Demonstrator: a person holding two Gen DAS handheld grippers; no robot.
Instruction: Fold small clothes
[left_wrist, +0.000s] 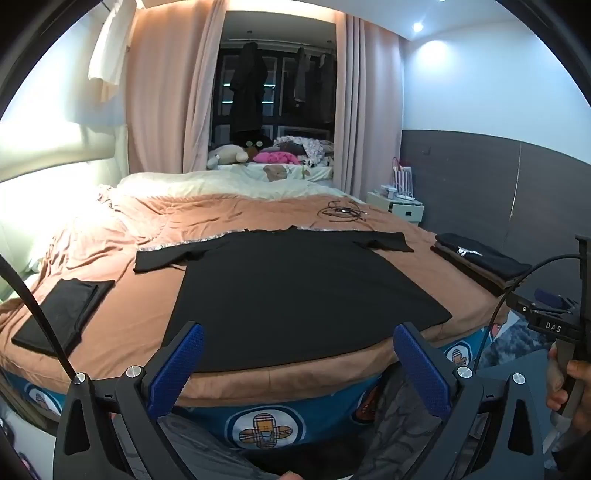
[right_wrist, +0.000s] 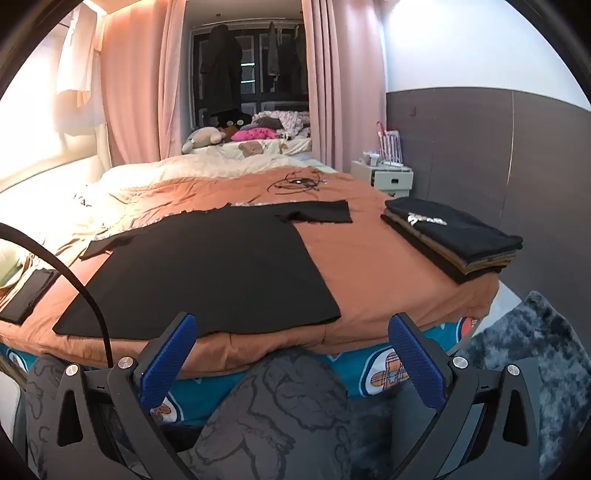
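looking ahead, the main risk i judge is a crooked or bunched fold: the black t-shirt (left_wrist: 295, 291) lies on a soft, rumpled brown blanket (left_wrist: 122, 236), so a pinch at the hem may gather blanket along with cloth, or drag the whole shirt out of square. the fabric is thin and limp, so lifting one corner alone would likely let it sag and crease. the shirt's near hem sits just at the bed's front edge, so a pull toward the person could slide it off. the black cable (right_wrist: 88, 295) arcing beside the right tongs might also brush the cloth.

both tools are idle: the left tongs (left_wrist: 297, 363) are spread wide with nothing between the blue pads, hovering short of the hem, and the right tongs (right_wrist: 293, 354) are likewise spread and empty, above the bed edge.

the shirt is laid flat in the middle of the bed, between a folded dark piece (left_wrist: 62, 314) on the left and a stack of folded clothes (right_wrist: 454, 240) on the right. its long axis runs from the near hem away to the collar, which points toward the curtains; the sleeves stretch left and right across that axis.
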